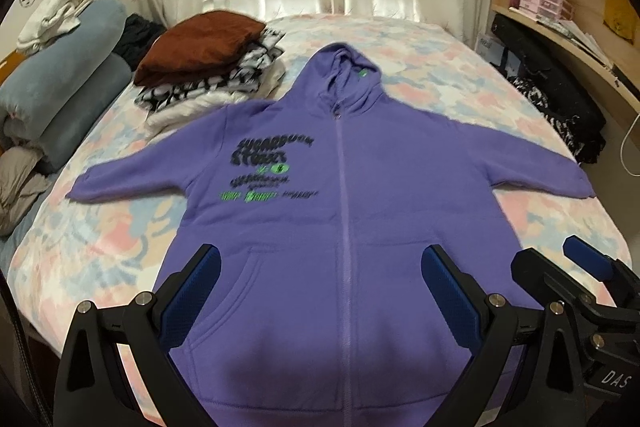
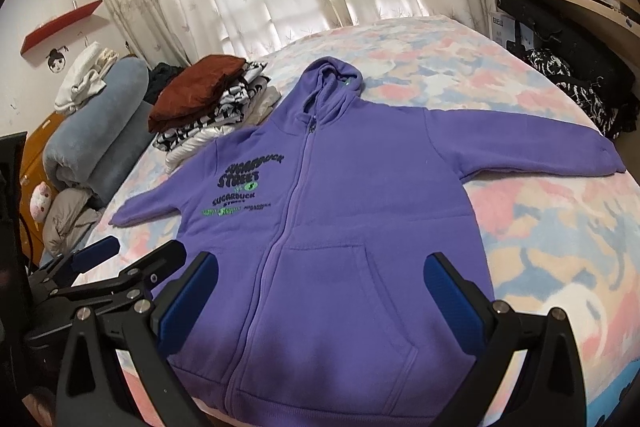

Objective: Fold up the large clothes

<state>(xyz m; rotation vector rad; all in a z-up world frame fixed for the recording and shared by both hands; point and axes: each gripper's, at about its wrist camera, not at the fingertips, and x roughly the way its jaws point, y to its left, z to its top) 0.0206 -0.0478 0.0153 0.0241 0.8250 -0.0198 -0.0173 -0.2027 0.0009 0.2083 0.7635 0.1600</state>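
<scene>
A purple zip hoodie lies face up and spread flat on the bed, sleeves out to both sides, hood toward the curtains, black and green print on its chest. My left gripper hovers open above the hoodie's lower left pocket area, holding nothing. My right gripper is open over the lower right pocket, also holding nothing. In the left wrist view the right gripper shows at the lower right; in the right wrist view the left gripper shows at the lower left. The hem lies below both grippers.
A stack of folded clothes topped by a brown garment sits just left of the hood. Rolled grey-blue bedding lines the left edge. Dark patterned clothes lie at the right. The pastel bedspread extends around the hoodie.
</scene>
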